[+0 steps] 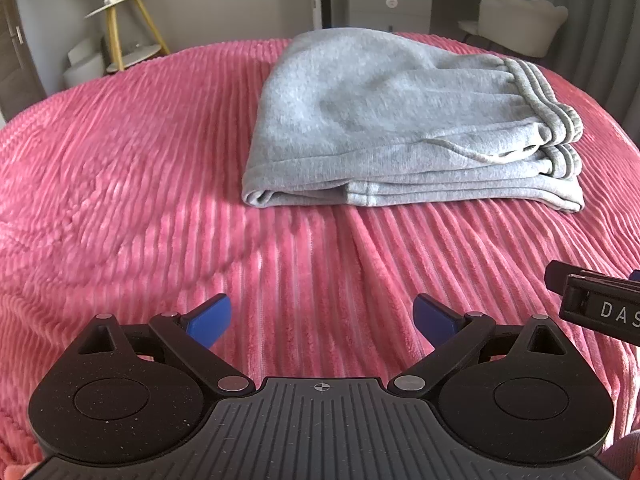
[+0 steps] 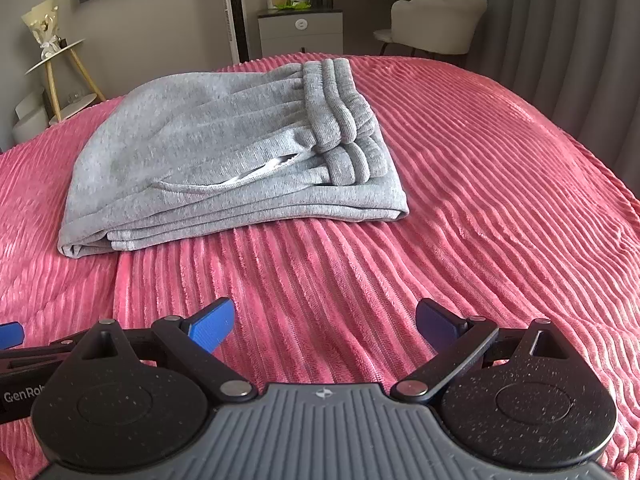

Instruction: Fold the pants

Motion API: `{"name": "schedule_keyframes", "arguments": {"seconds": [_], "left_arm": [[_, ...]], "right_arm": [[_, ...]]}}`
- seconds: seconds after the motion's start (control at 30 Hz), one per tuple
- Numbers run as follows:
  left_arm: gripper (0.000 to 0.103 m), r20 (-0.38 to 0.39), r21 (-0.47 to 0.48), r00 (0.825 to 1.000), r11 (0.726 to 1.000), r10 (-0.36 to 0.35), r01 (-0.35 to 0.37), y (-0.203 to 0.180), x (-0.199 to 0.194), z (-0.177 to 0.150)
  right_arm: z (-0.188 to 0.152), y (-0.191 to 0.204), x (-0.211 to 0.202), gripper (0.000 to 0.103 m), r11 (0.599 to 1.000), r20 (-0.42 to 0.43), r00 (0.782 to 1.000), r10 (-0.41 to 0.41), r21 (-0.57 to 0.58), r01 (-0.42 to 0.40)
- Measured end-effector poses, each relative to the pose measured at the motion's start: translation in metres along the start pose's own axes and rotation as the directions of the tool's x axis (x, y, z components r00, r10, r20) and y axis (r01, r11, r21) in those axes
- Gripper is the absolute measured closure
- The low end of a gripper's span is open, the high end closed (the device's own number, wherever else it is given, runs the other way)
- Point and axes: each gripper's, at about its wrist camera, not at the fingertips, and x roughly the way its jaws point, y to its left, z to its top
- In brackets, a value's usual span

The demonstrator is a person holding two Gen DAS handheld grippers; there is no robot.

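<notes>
Your left gripper point(image 1: 322, 320) and right gripper point(image 2: 324, 324) both hang with fingers spread apart, holding nothing, above the pink bedspread point(image 2: 480, 160). You see the grey pants point(image 1: 400, 120) folded in a stack near the far edge of the bed, well apart from both.

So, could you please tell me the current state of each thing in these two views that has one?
Grey pants: folded into a layered stack, lying on the blanket, not held.
Pink blanket: spread over the bed, lightly wrinkled.
Left gripper: open, empty, short of the pants.
Right gripper: open, empty, short of the pants.
</notes>
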Motion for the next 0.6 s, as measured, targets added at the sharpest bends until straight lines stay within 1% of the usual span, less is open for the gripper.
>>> {"name": "schedule_keyframes", "arguments": {"seconds": [0.6], "left_arm": [[0.003,-0.001,0.003,1.000,1.000,-0.002,0.002,-0.0003,-0.0002,0.0003]], "right_arm": [[0.0001,0.0005,-0.0003,0.006,1.000,-0.001,1.000,0.002,0.000,-0.002]]}}
